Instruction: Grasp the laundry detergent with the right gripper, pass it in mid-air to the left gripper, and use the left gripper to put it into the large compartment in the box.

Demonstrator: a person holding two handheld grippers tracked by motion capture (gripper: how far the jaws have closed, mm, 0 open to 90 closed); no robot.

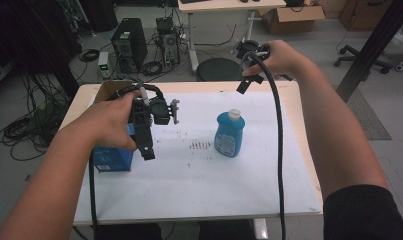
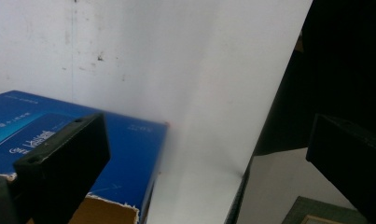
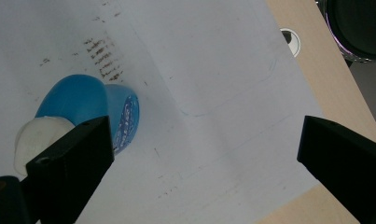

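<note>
**Ana:** High view first: the blue bottle (image 1: 229, 135) stands upright on the white sheet (image 1: 199, 185) that covers the counter (image 1: 301, 125), a little right of the middle. Its long axis runs straight up, white cap (image 1: 233, 114) on top, label facing the person.

**Ben:** And the right hand-held gripper (image 1: 249, 82) hangs above the far edge of the counter, up and behind the bottle, well clear of it. Nothing touching.

**Ana:** Right gripper view, looking down: the right hand-held gripper (image 3: 204, 154) has its jaws spread wide, bare sheet between them. The bottle (image 3: 85, 109) sits off to the left, partly behind the left jaw, cap (image 3: 36, 137) towards the camera.

**Ben:** So it holds nothing. Over to the other side?

**Ana:** The left hand-held gripper (image 1: 148, 142) hovers over the blue box (image 1: 111, 159) at the left of the counter, pointing down. A brown cardboard box (image 1: 109, 90) sits behind it.

**Ben:** Left gripper view: the left hand-held gripper (image 2: 204, 158) is wide open too, white sheet in the gap, the blue box (image 2: 129, 154) lying below the left jaw. Whether that jaw touches the box, I can't tell.

**Ana:** Bottle and blue box stand well apart, some dark smudges (image 1: 199, 145) on the sheet between them.
</note>
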